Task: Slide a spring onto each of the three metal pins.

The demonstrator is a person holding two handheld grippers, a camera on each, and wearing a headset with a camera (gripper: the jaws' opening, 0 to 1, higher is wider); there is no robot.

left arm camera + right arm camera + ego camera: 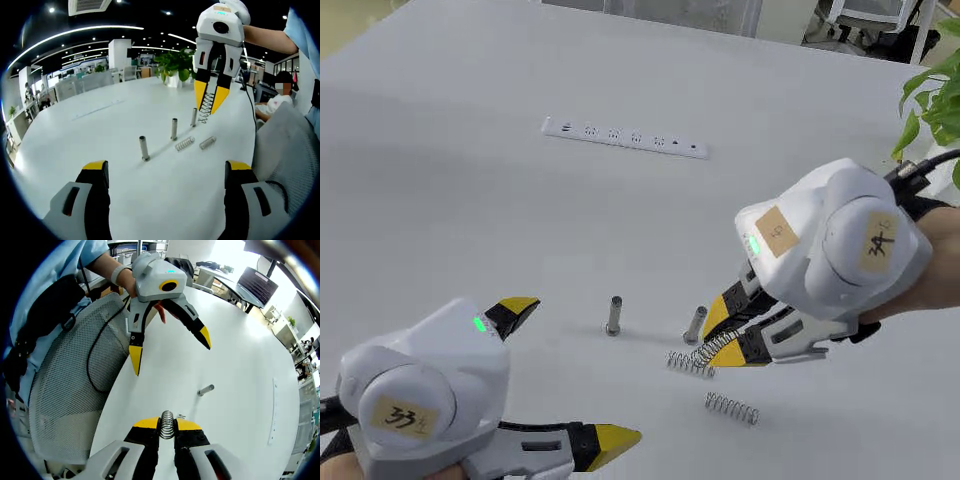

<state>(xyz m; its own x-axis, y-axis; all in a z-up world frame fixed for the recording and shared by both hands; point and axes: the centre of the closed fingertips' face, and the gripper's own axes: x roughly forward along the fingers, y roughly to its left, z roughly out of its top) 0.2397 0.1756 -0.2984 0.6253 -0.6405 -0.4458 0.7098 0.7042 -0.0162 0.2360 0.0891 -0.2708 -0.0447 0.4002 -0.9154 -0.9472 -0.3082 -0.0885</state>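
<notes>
Two upright metal pins (614, 315) (695, 325) stand on the white table (470, 200). In the left gripper view I see three pins (144, 148) (174, 129) (193, 117) in a row. My right gripper (722, 342) is shut on a spring (713, 346) and hovers just right of the nearest pin, spring end hanging beside it. Two loose springs (691, 363) (731, 407) lie on the table in front of the pins. My left gripper (568, 372) is open at the lower left, with nothing between its fingers. The held spring (167, 424) sits between the right gripper's shut tips.
A white power strip (625, 137) lies further back on the table. A green plant (932, 100) stands at the right edge. A mesh chair (65, 405) is beside the table. Seated people and desks are beyond the table.
</notes>
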